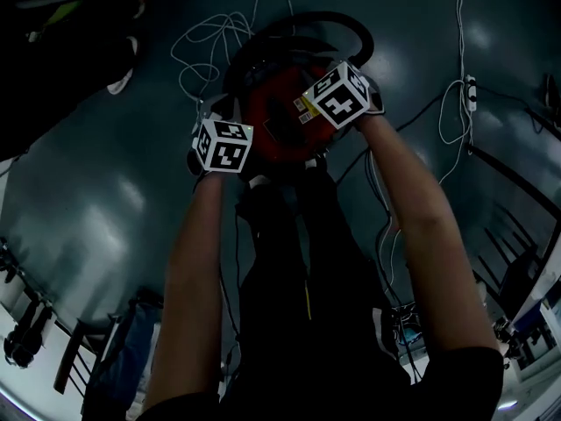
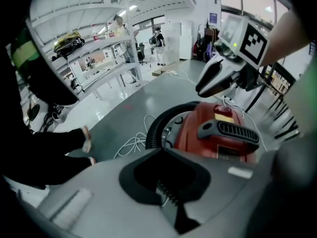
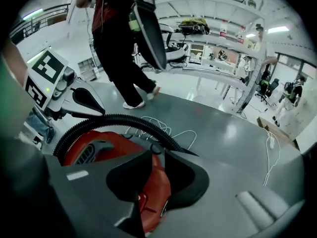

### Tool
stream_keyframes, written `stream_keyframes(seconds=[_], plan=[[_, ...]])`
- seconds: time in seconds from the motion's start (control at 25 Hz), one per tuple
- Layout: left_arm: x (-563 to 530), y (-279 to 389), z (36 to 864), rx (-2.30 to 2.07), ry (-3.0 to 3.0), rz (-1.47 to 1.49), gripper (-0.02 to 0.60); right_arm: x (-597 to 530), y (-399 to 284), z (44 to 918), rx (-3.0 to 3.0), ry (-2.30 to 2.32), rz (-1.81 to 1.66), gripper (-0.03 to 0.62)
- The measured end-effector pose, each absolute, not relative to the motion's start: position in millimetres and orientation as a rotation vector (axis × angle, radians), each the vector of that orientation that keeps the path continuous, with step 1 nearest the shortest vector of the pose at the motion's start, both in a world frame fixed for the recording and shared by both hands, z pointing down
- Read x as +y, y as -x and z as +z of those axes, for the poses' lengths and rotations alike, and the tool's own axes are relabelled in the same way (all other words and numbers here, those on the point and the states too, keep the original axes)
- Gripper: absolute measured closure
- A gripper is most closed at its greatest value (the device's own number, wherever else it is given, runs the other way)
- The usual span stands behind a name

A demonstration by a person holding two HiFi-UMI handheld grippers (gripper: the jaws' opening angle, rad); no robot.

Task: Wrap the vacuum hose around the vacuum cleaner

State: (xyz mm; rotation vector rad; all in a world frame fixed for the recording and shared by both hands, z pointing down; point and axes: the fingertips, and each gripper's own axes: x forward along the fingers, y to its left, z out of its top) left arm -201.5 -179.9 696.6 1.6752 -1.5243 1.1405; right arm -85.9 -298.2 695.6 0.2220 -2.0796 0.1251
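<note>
Grey floor [image 1: 96,182]: red vacuum cleaner [image 1: 279,117] sits on it, between both tools. Black ribbed hose [image 3: 119,120] curves round vac's far side, approx. a partial loop. Rest of its run isn't visible, so wrap looks begun, not finished. White cord [image 1: 219,38] lies loose on floor beyond. Left gripper [image 2: 167,195]: jaws together, nothing in them. Right gripper [image 3: 153,177]: jaws part-way apart above the red body, gripping nothing. Left to do, prob.: grab free hose, lay remainder round body.

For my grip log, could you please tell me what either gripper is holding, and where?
Nothing: the left gripper is shut empty, the right gripper open over the vacuum cleaner.
</note>
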Motion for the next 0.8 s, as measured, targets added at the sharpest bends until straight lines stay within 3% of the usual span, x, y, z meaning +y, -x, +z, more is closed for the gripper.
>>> stream_keyframes(seconds=[0.24, 0.52, 0.8], plan=[[-181.9, 187.0, 674.1, -1.502, -1.694, 0.977, 0.572, -282.5, 64.4, 675.1, -2.107, -0.354, 0.237, 0.595], [-173.1, 165.2, 638.9, -1.441, -1.75, 0.866, 0.572, -247.8, 28.6, 644.7, -2.12, -0.541, 0.41, 0.597], [-151.2, 131.0, 617.5, -1.336, -1.864, 0.95, 0.572, -205.2, 1.9, 638.5, -2.07, -0.694, 0.605, 0.597]])
